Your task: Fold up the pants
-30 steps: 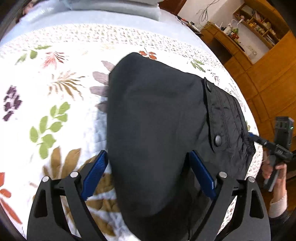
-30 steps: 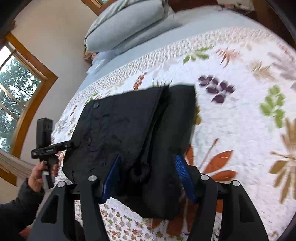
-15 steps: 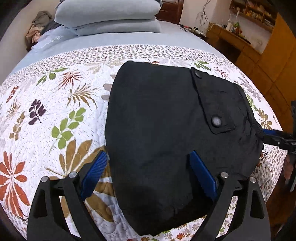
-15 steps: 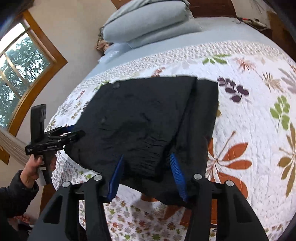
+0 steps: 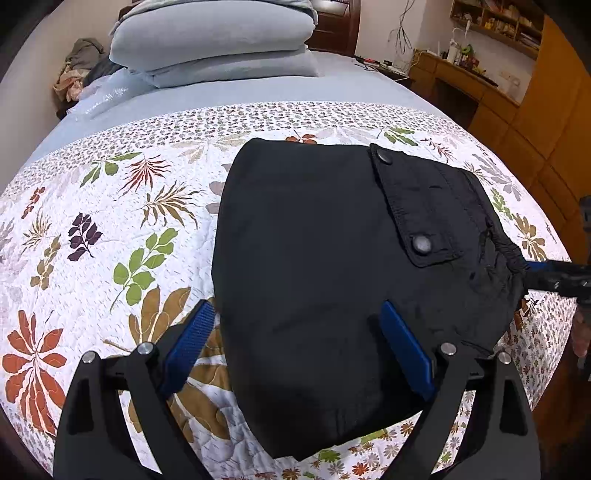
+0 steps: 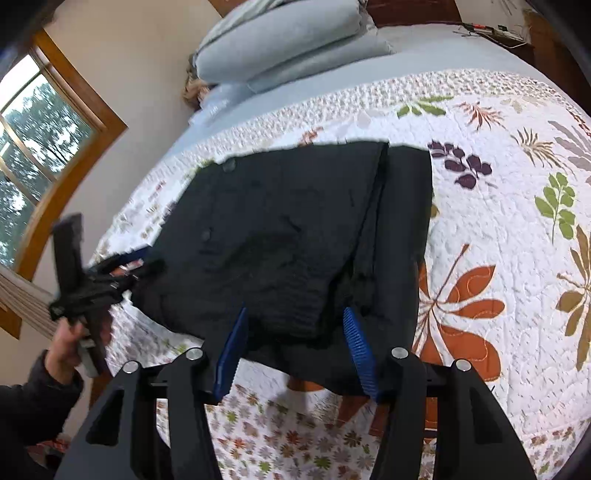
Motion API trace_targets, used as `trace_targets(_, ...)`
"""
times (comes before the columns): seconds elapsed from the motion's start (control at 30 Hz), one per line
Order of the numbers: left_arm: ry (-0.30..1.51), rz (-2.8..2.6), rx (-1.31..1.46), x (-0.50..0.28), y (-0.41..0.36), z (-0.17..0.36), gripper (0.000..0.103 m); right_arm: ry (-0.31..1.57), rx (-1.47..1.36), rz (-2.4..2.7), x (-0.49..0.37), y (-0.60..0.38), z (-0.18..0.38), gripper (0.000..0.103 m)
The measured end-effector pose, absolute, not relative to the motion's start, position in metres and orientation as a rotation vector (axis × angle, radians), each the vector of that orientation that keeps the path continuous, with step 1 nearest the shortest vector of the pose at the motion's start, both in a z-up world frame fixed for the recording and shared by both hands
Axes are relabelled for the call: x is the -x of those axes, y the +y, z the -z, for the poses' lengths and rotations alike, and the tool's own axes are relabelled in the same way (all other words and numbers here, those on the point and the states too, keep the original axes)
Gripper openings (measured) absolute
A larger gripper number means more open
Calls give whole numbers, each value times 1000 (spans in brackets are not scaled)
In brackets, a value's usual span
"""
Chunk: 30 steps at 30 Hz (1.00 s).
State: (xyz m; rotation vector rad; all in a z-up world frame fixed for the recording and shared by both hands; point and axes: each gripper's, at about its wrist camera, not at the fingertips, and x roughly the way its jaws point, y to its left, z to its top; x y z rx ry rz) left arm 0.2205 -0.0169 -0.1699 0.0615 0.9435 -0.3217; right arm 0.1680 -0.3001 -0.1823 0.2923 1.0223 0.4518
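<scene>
Black pants (image 5: 332,266) sit folded on the floral quilt (image 5: 110,229), near the bed's close edge. Left gripper (image 5: 295,347) is spread wide over the fold, pads not pinching it. Right gripper (image 6: 295,347) is half-wide and opening, with the waistband edge between its blue pads. Grey pillows (image 5: 218,33) are stacked at the far end, and a wooden desk (image 5: 461,85) stands far right.
</scene>
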Motion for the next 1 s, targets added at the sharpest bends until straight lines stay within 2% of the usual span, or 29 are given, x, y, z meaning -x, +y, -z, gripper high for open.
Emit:
trace_targets(0.33,927,307,-51,-216,-12,168,92,1037,-287,-415,-168,-298,191,55)
trace_targets(0.47,921,298,-50,-216,-12,168,92,1026,-386,-441,-169,-306,189,55)
trace_targets(0.63,929,301,-53,-216,-15,170,92,1055,-431,-476,-177,-305,194,41)
trace_targets(0.77,942,304,-38,-218,-14,174,93,1018,-427,-501,-171,-307,176,34)
trace_targets(0.8,944,307,-36,-218,-15,174,93,1005,-416,-503,-169,-308,171,30)
trace_targets(0.83,946,308,-38,-218,-17,175,93,993,-410,-502,-167,-310,166,21)
trace_targets(1.0,956,307,-47,-218,-24,179,93,1033,-381,-464,-162,-313,174,19)
